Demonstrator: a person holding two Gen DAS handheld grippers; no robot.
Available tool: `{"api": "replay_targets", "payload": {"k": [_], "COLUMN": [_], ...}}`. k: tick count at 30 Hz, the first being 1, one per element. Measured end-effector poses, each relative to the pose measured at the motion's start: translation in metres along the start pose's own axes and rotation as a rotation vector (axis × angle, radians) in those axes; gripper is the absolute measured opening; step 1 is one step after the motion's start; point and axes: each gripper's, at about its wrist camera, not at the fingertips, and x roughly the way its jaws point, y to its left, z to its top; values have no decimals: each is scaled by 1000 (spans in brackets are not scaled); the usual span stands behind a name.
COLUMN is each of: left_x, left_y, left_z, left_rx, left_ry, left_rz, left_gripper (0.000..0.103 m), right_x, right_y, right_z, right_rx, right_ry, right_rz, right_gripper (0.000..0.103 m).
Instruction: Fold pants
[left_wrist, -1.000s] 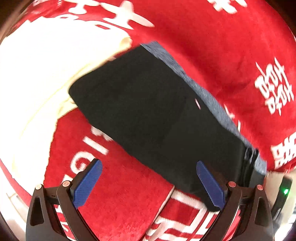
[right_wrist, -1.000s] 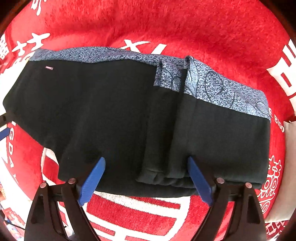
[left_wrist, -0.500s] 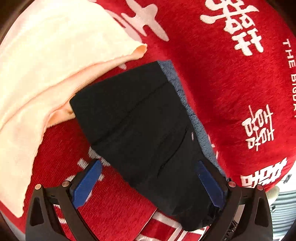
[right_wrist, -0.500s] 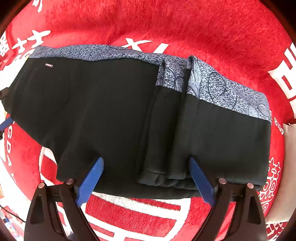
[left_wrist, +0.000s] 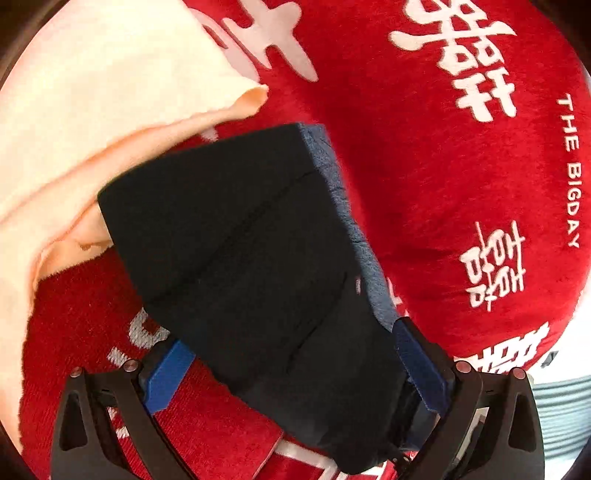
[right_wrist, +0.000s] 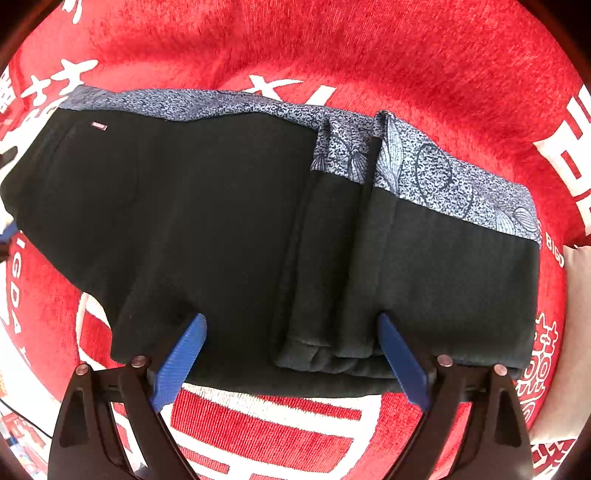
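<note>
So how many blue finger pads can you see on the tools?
4. Two on the left tool: one pad on each side of the black pants. Two on the right tool, also either side of the pants' edge.

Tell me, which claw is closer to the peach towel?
Left. The left claw straddles the end of the black pants that lies against the peach towel; the right claw is at their long edge, no towel in view.

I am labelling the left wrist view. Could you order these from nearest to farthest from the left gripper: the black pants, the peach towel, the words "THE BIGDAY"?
1. black pants, between the left gripper fingers.
2. peach towel, upper left, behind the pants.
3. "THE BIGDAY", far right edge.
</note>
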Motion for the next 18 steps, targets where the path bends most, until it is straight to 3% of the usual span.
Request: {"api": "replay_targets", "payload": {"k": [3,5,7,9,12,18], "left_x": [5,8,10,11,8,11], "left_y": [-13,-22,-27,-29,-36,-84], "left_z": [0,-1,-2,-1,-3,-33], "left_rx": [43,67,102,144,205,516], "left_ry": [6,-4,-5,2,-5,-92], "left_rz": [71,143,228,297,313,477], "left_gripper": [101,89,54,37,34,33], "right_x": [-5,-13,-29,-44,-62,-73], "right_y": [-1,-1,2,6,22,78], "right_z": [5,10,20,34,64,141], "right_rx": [-8,-12,-21,-25,-23,-91], "right_ry": [13,5,-22,-44,-41,18], "right_rz": [1,1,13,46,144,314], "right_gripper": [95,95,95,95,95,95]}}
